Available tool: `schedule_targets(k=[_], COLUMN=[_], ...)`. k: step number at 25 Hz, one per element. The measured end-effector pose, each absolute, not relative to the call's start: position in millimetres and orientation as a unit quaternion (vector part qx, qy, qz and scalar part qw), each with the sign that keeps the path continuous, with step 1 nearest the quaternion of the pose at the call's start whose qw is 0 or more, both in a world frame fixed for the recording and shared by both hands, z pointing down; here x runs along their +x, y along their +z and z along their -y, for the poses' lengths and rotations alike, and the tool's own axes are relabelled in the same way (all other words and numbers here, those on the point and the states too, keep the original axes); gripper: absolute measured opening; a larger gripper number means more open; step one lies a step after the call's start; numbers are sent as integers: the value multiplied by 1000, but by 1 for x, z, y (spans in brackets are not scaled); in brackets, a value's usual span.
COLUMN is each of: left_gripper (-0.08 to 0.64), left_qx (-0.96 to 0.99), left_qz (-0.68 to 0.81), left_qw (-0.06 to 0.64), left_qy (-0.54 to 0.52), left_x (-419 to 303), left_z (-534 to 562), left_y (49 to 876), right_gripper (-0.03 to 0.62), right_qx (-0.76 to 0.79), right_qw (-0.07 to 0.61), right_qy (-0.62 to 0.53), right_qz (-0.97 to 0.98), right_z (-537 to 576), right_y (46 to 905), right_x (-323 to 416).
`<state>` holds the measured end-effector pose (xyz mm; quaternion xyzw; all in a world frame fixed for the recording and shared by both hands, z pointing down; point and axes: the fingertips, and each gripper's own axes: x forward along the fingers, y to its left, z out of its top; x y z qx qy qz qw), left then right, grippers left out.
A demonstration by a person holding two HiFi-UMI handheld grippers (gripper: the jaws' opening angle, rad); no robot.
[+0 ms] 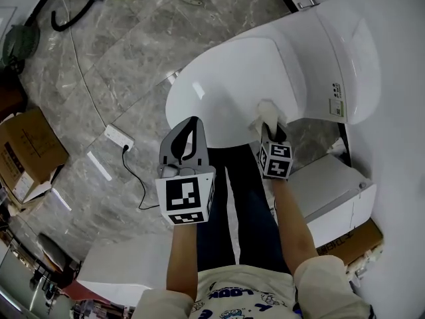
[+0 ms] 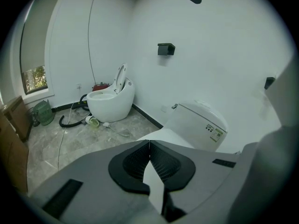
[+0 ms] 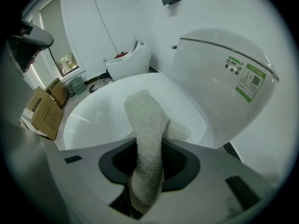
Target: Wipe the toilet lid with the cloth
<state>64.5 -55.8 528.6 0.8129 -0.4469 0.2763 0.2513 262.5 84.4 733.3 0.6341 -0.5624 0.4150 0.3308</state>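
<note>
The white toilet lid (image 1: 226,78) lies closed, wide and glossy, in front of the tank part (image 1: 345,52). My right gripper (image 1: 269,121) is shut on a white fluffy cloth (image 3: 147,125), whose free end rests on the lid's near right edge (image 3: 117,101). The cloth (image 1: 269,111) shows in the head view as a pale lump at the jaw tips. My left gripper (image 1: 189,135) hangs above the lid's near left edge, shut, with nothing between its jaws. In the left gripper view the toilet (image 2: 201,122) lies ahead beyond the gripper (image 2: 149,146).
A second white toilet (image 2: 110,97) stands against the far wall with a black hose (image 2: 70,118) on the floor. Cardboard boxes (image 1: 26,151) sit left. A power strip and cable (image 1: 119,138) lie on the marble floor. A white box (image 1: 332,198) stands right of the toilet.
</note>
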Motion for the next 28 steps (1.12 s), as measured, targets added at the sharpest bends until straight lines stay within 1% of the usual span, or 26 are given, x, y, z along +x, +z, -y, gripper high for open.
schedule_targets(k=[7, 14, 18, 28], left_gripper=[5, 5, 5, 5], left_qx=[800, 783, 769, 742], left_qz=[469, 495, 513, 547], left_qw=[261, 270, 277, 289], left_qy=[269, 262, 263, 256], left_x=[35, -2, -28, -72], left_z=[48, 42, 37, 33], left_y=[531, 533, 535, 541], right_gripper=[115, 115, 115, 115], right_qx=[602, 561, 519, 468], right_qw=[341, 351, 369, 375], right_qy=[420, 420, 406, 404], right_qz=[587, 621, 655, 691], right_z=[-94, -93, -91, -82], right_y=[737, 741, 742, 747], right_x=[211, 145, 101, 42])
